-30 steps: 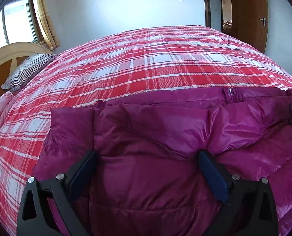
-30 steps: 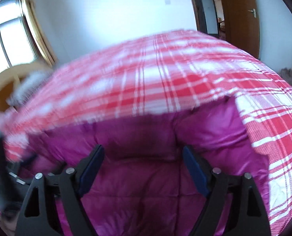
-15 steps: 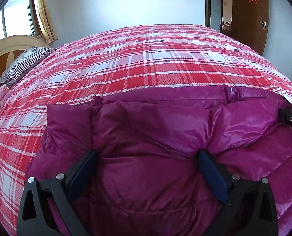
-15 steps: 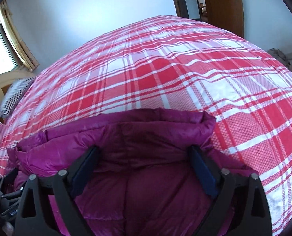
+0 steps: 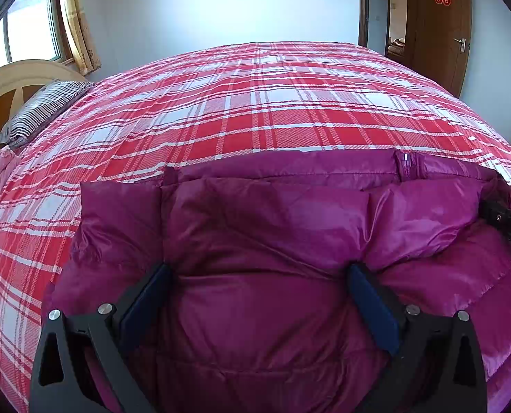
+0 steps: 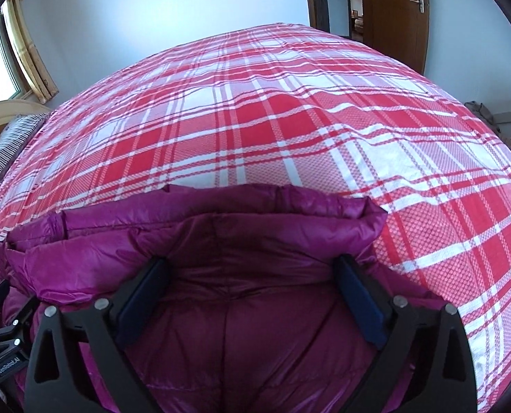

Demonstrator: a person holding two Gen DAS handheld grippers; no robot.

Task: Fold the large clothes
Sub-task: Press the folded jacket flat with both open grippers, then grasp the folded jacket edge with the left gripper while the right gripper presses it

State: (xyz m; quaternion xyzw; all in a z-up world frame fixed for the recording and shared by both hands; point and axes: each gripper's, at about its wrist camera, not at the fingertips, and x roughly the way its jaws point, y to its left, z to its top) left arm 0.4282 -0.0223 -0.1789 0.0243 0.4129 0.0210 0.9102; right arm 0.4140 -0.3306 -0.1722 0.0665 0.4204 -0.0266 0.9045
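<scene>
1. On the near edge of the bed (image 5: 290, 103) lies the purple jacket (image 5: 272, 241), folded over, puffy and quilted
2. Left gripper (image 5: 259, 285): fingers spread wide over the padding, gripping nothing
3. Right gripper (image 6: 252, 275): jaws opening, fabric bulging between them but not pinched
4. Judged light, soft, slippery, springy; likely to puff back open
5. Best hold: the firmer seamed far edge, or corners

Both wrist cameras close above purple jacket (image 5: 272, 241), tilted down across plaid bed (image 6: 290, 120) toward far wall. Shared: jacket, bed, pillow (image 5: 42, 110), door (image 6: 393, 10).
</scene>
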